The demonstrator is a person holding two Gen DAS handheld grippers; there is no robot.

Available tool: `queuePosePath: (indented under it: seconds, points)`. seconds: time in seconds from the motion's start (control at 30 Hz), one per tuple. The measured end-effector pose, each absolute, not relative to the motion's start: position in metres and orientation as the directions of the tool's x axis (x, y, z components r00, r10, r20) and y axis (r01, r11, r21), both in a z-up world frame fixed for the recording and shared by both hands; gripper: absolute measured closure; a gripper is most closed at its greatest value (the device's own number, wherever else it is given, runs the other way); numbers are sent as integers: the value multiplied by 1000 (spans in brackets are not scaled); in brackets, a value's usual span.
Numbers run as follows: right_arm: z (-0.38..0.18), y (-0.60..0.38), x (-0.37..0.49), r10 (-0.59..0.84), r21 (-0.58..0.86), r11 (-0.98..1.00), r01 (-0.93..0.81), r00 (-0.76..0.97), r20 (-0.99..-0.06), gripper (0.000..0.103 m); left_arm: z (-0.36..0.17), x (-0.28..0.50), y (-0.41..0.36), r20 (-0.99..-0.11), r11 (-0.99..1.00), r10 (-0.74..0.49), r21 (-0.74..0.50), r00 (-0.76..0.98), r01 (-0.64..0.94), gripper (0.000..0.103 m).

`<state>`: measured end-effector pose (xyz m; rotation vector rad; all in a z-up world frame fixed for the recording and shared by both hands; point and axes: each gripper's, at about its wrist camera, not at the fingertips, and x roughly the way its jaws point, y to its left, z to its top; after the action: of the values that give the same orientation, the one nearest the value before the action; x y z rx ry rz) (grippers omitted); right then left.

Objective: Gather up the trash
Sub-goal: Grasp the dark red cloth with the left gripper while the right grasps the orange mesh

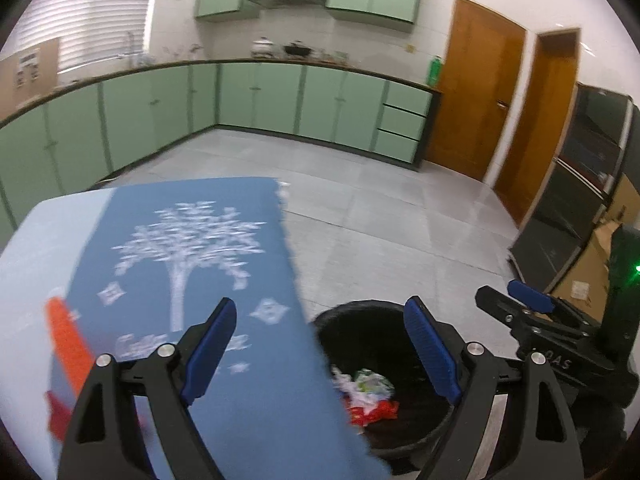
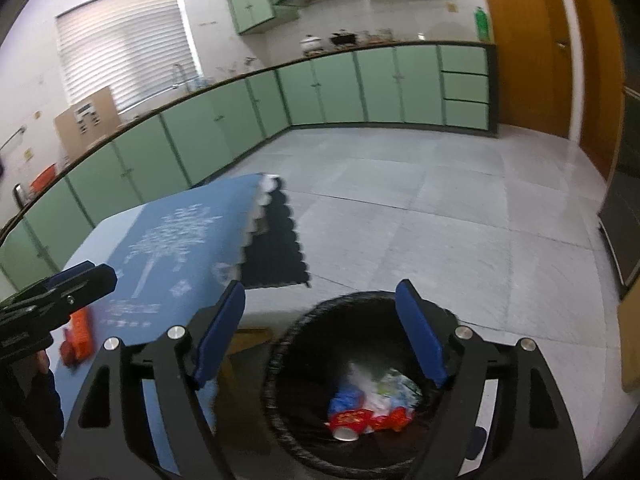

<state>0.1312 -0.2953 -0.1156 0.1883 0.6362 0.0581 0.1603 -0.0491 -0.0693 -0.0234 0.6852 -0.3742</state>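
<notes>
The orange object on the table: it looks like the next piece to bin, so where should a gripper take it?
Probably across its narrow width near the middle, coming from above. The orange object lies flat and elongated on the blue tablecloth; blur hides what it is.

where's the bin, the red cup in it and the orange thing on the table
black bin (image 2: 296,332): right wrist view, on its upper left rim
red cup (image 2: 350,422): right wrist view, on its printed side, lying among the trash
orange thing (image 1: 66,336): left wrist view, on its middle, near the tablecloth's left edge
</notes>
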Motion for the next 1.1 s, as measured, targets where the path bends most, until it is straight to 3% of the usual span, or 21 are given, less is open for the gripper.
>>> queuePosePath:
  seconds: [0.3, 0.5, 0.77, 1.1]
  points:
    - [-101, -207, 145, 236, 185, 970, -156, 782, -577, 14, -65, 140, 44, -606, 986, -166, -97, 778, 134, 18]
    - [-105, -155, 155, 302, 174, 953, -247, 750, -588, 14, -73, 131, 106, -608, 998, -18, -58, 794, -21, 18]
    - [-115, -89, 162, 379, 159, 920, -358, 706, -599, 14, -83, 121, 150, -607, 994, 60, -38, 793, -105, 18]
    - [-141, -32, 168, 433, 146, 875, -462, 609, -664, 33, -93, 114, 181, -625, 986, 94, -49, 775, -159, 18]
